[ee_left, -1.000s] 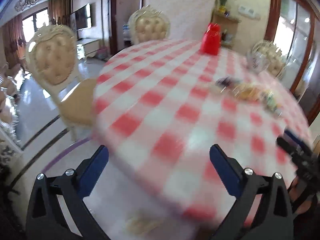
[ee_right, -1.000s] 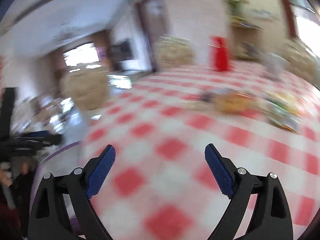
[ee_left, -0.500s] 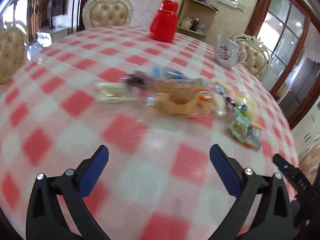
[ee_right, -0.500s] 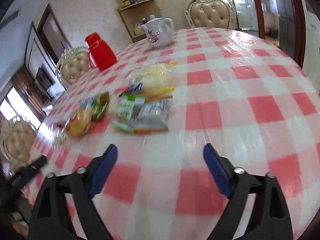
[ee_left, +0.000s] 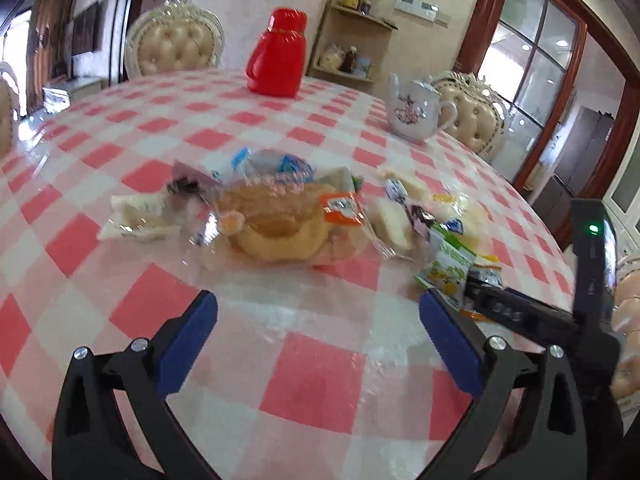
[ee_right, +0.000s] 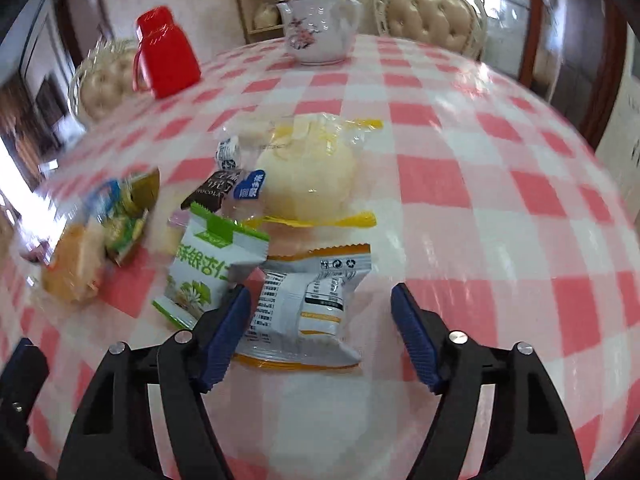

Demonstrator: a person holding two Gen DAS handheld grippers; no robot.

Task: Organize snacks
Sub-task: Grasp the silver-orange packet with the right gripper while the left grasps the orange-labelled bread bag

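The white-and-orange packet (ee_right: 308,308) lies flat on the bench (ee_right: 500,208), long axis running away from the camera, its near end between the right tongs (ee_right: 320,332). Those tongs have just been closing but sit half-open, pads not touching it. Just left, a green packet (ee_right: 208,268) leans tilted. Beyond is a bun (ee_right: 308,172) in clear wrap. Left tongs (ee_left: 318,332) hang wide over bare cloth, angled down toward a wrapped cake (ee_left: 280,224). The rest of the pile is blurry, probably small sweets. Teapot (ee_right: 316,32) and red jug (ee_right: 166,52) stand well back.
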